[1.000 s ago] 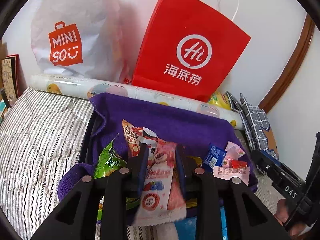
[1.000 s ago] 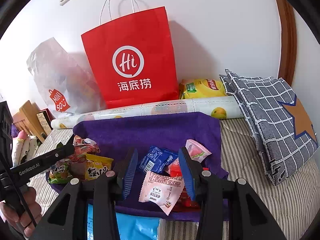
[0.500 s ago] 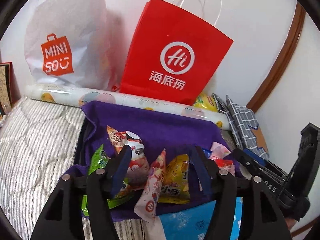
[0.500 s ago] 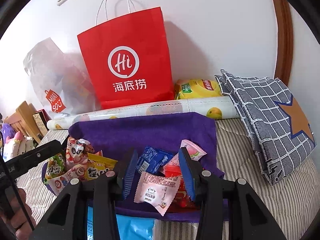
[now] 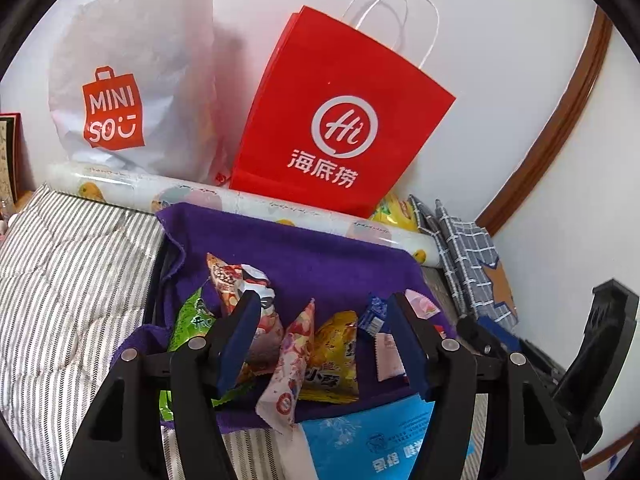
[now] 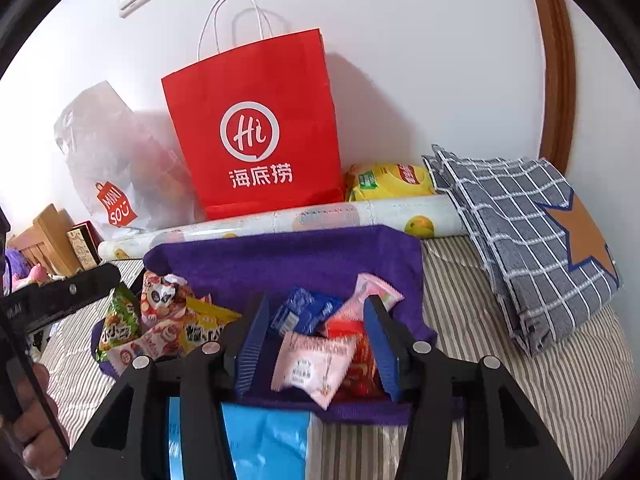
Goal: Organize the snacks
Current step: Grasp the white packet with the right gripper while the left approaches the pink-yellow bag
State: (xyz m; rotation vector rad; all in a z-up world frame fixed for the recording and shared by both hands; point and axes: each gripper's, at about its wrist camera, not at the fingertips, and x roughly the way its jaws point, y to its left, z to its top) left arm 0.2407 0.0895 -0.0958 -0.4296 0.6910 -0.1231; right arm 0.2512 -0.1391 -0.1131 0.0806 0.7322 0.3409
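Snack packets lie on a purple towel (image 5: 312, 256) spread over striped bedding. My left gripper (image 5: 323, 300) hangs open just above the left pile. A pink strawberry packet (image 5: 290, 364) leans free on a yellow packet (image 5: 334, 356) below its jaws, with a green packet (image 5: 192, 320) to the left. My right gripper (image 6: 317, 300) is over the right pile and its jaws are opening. A pink-white packet (image 6: 316, 364) lies between them, untouched by the pads. A blue packet (image 6: 300, 312) and a red packet (image 6: 360, 360) lie around it.
A red paper bag (image 6: 256, 136) and a white plastic bag (image 5: 132, 80) lean on the wall behind a roll of patterned paper (image 6: 280, 220). A checked grey cushion (image 6: 528, 240) lies right. A blue plastic pack (image 5: 372, 436) sits at the towel's near edge. A hand (image 6: 32, 420) shows far left.
The left gripper opened and let go of the pink strawberry packet, which dropped onto the left pile. It then lifted a little. The right jaws widened around the pink-white packet.
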